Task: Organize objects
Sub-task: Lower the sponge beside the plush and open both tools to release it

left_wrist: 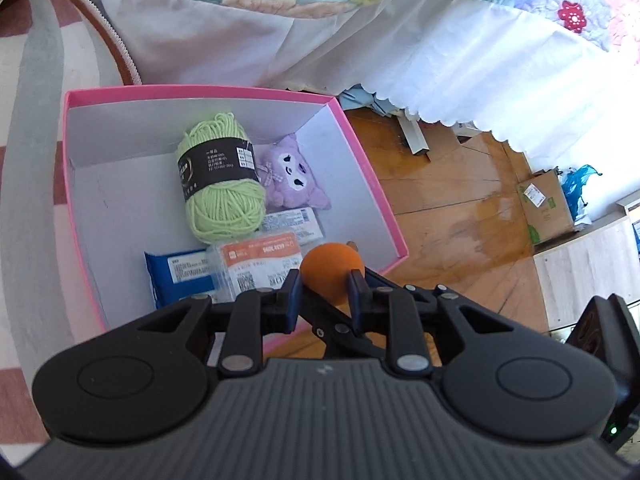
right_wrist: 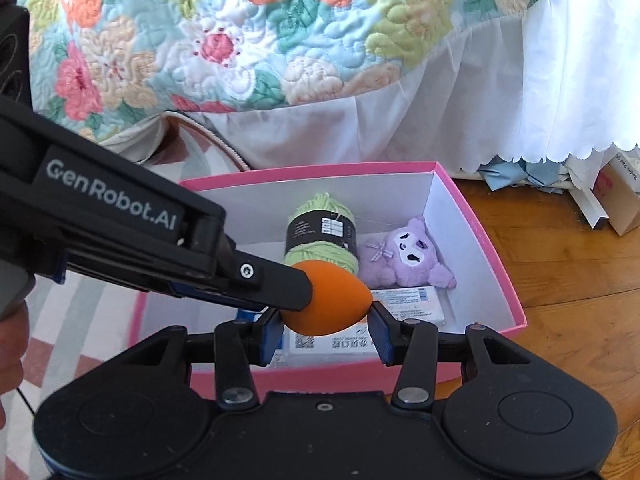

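Over the pink box's (right_wrist: 476,216) near edge, my left hand-held gripper (right_wrist: 308,288) pinches the orange sponge (right_wrist: 328,304) by one end; the right hand-held gripper's (right_wrist: 324,336) jaws flank it loosely. Letting go carelessly could bounce it onto the floor.

This is a bedroom in someone's home. A bed covered with a pastel floral quilted bedspread (right_wrist: 248,40) and a white scallop-edged bed skirt (left_wrist: 460,68) fills the far side. Below lie a worn wooden parquet floor (left_wrist: 448,200) and a red, grey and white striped rug (left_wrist: 28,128), with cardboard boxes (left_wrist: 546,204) against the wall.
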`<state>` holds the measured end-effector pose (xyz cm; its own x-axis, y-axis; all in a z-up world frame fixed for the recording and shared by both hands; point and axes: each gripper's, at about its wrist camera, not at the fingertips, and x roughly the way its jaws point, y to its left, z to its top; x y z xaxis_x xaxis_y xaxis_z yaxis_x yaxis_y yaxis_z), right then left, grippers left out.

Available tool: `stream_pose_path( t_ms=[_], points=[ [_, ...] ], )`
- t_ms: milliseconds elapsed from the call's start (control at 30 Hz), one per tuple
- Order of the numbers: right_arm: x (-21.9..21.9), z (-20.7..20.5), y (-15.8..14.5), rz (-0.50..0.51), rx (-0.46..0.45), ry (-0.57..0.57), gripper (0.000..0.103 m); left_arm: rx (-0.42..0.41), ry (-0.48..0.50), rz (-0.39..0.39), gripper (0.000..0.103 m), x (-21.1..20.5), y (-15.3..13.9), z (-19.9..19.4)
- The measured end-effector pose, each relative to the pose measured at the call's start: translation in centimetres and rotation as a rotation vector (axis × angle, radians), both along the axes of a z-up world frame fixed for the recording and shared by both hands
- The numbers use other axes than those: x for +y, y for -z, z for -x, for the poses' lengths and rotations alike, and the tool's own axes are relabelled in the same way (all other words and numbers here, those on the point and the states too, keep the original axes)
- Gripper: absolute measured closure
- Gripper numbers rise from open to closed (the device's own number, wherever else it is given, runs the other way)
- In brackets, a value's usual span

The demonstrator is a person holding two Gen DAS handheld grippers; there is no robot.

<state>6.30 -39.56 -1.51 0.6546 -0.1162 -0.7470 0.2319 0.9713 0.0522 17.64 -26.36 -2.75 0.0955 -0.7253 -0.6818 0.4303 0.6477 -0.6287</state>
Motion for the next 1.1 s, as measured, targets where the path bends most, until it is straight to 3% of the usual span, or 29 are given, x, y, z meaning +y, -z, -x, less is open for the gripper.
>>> stream_pose_path(
  t_ms=[200,500,833,900,1000,1100],
  points=[
    [-2.2,-1.7,1.2,-0.049,-0.029,0.032,0.051,-0.04,-0.003,0.022,0.081,-1.1,1.3,-1.8],
    [-3.9,-2.9,3.1,-0.037,-0.013,0.072,0.051,-0.017,-0.018,0.049,0.081,-0.8,3.0,-2.8],
    [-5.7,-4.2,5.3,-0.132,0.034,0.093,0.047,-0.043,-0.076,-0.032,0.081,0.5,3.2,-3.5],
    [-5.8,-4.1,5.2,-0.137,0.026,0.093,0.044,-0.061,-0.08,-0.046,0.081,0.8,2.7,-3.2],
    [-5.9,-3.3,4.7,-0.135,-0.001,0.105,0.028,-0.088,-0.09,-0.06,0.076,1.7,1.8,-2.6],
    [-6.1,-2.5,4.2,-0.109,-0.016,0.127,0.027,-0.129,-0.106,-0.087,0.069,3.1,0.9,-1.8]
  ],
)
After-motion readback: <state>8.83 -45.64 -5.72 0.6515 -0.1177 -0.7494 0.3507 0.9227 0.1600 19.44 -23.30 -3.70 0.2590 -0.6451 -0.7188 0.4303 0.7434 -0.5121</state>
